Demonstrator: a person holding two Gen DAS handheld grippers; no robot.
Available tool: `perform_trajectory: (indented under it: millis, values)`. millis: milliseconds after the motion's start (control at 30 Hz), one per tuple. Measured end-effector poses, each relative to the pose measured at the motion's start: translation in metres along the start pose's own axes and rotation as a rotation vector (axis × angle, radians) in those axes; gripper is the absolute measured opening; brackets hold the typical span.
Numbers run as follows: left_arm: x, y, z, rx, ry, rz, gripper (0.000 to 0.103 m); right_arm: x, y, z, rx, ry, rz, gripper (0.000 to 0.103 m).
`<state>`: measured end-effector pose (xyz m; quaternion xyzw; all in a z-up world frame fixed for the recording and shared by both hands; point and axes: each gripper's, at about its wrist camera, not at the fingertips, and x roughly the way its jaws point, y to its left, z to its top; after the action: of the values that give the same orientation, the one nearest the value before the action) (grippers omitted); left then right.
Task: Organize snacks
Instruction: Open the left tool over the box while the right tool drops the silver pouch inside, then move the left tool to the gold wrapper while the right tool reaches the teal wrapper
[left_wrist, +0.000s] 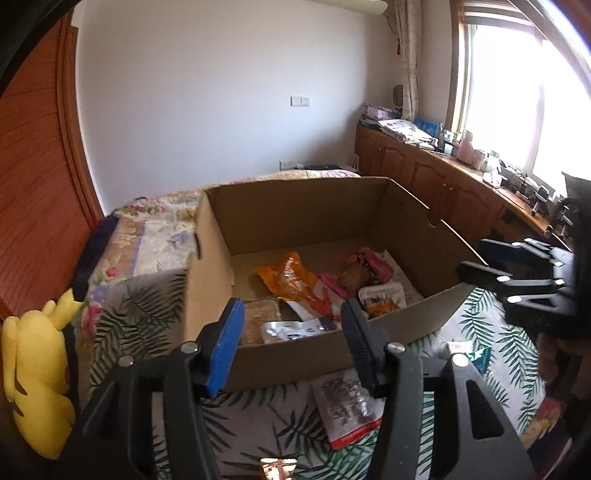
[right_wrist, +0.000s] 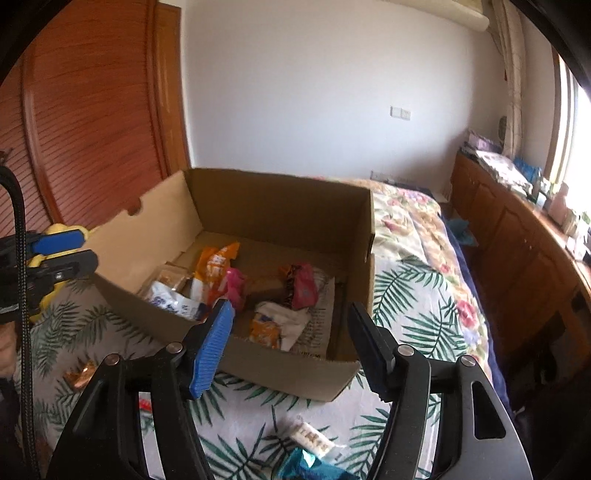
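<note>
Sunlight is coming in through a big window at the upper right of the left wrist view, and a bed with a leaf-print cover is filling the lower part of both pictures. An open brown cardboard box is sitting on the bed in the middle of each view.

Lots of snacks are already lying inside the box. An orange crinkly snack bag is lying near the middle of the box floor. A pink wrapper is lying to its right, and a white packet with blue print is resting against the near wall. So it looks like a good part of the tidying is done.

Some snacks are still waiting outside, on the bed cover. A clear packet with a red edge is lying just in front of the box, low in the left wrist view. A small white bar with writing and a shiny teal wrapper are lying at the bottom of the right wrist view. A little copper-coloured sweet is lying at the lower left there. These look like the ones left to put away.

The left gripper is hanging in front of the box with its jaws apart and nothing between them. The right gripper is doing the same, jaws apart and empty. A yellow plush toy is sitting at the lower left edge of the left wrist view, beside the bed.
</note>
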<state>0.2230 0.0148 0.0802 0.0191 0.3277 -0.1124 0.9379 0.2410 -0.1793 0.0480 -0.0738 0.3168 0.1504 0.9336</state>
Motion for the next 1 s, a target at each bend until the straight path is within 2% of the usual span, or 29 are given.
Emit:
perform_trajectory:
  millis: [267, 500, 733, 1000]
  values:
    - [-0.027, 0.025, -0.011, -0.002, -0.012, 0.017, 0.054, -0.047, -0.005, -0.018, -0.042, -0.047, 0.039, 0.066]
    - [-0.047, 0.036, -0.028, 0.03, -0.007, 0.038, 0.055, -0.063, -0.007, -0.048, -0.047, -0.035, 0.063, 0.066]
    - [-0.053, 0.038, -0.061, 0.057, 0.016, 0.046, 0.055, -0.051, -0.011, -0.081, -0.053, 0.018, 0.07, 0.065]
    - [-0.036, 0.035, -0.104, 0.05, 0.076, 0.026, 0.055, -0.019, -0.016, -0.109, -0.04, 0.094, 0.071, 0.057]
